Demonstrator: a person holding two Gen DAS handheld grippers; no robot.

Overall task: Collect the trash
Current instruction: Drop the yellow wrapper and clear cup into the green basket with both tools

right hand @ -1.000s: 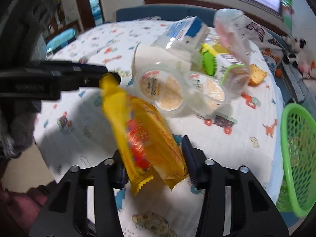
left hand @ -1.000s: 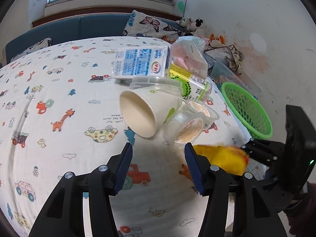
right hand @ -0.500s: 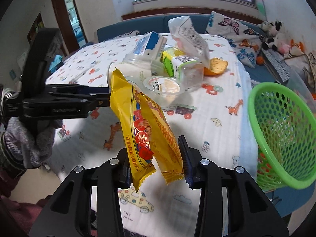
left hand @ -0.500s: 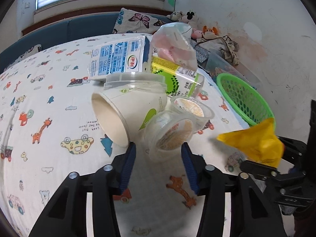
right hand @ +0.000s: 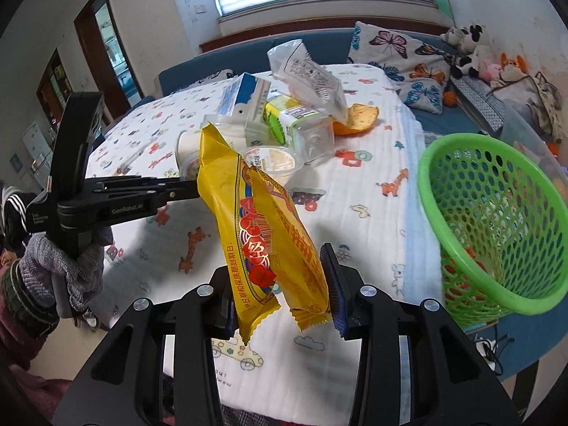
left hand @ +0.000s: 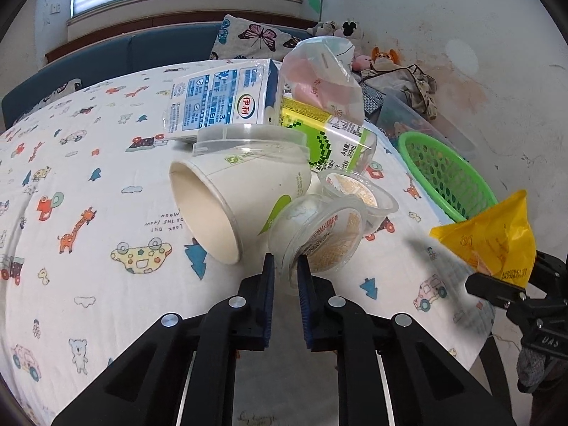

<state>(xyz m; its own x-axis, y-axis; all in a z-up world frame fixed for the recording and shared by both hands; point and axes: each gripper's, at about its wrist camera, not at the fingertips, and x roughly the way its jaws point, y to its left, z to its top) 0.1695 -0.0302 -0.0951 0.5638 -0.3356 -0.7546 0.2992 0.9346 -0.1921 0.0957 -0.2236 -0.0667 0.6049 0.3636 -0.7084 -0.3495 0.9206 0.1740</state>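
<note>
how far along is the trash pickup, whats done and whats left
Done: little; the green basket holds only a few bits at its bottom. In hand: right gripper grips the yellow wrapper; left gripper is closing on a clear plastic cup. Left: paper cup, milk carton, green bottle, second cup.

A desk covered with a white cloth printed with cartoon cars, giraffes and trees carried the things. On it a paper cup lay on its side, mouth open, beside two clear plastic tubs. Behind them a blue-and-white milk carton, a green-labelled clear bottle and a crumpled clear bag lay heaped together. An orange peel sat just behind the heap.
</note>
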